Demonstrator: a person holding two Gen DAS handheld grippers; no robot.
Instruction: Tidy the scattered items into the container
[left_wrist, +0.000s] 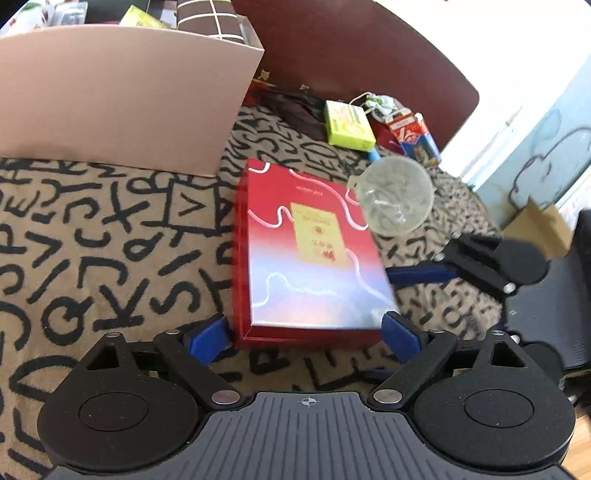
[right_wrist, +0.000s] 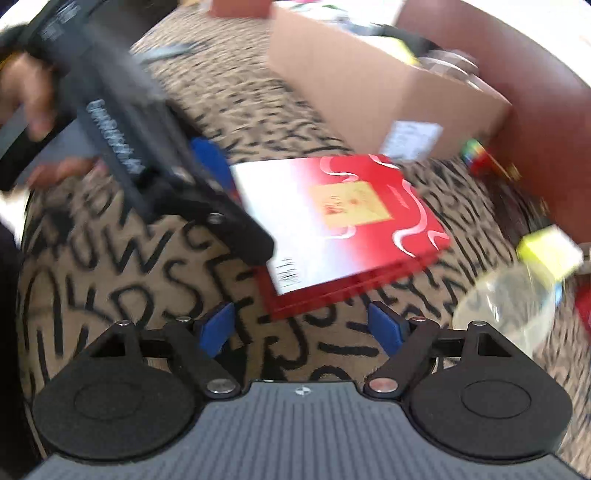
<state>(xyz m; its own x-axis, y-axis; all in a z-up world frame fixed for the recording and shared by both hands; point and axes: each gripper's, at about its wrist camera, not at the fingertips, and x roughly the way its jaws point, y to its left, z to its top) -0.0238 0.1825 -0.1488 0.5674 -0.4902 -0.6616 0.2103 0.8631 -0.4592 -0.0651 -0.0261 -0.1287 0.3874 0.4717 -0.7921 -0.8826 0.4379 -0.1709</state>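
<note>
A flat red box with a yellow label lies on the letter-patterned cloth; it also shows in the right wrist view. My left gripper is open, its blue pads on either side of the box's near end. My right gripper is open and empty, just short of the box's corner; it shows in the left view at the box's right edge. The cardboard container stands at the back left, with several items inside. A clear plastic funnel lies beside the box.
A yellow-green box, a red-and-blue carton and a dark cloth lie behind the red box. A brown chair back rises behind. The right wrist view is motion-blurred.
</note>
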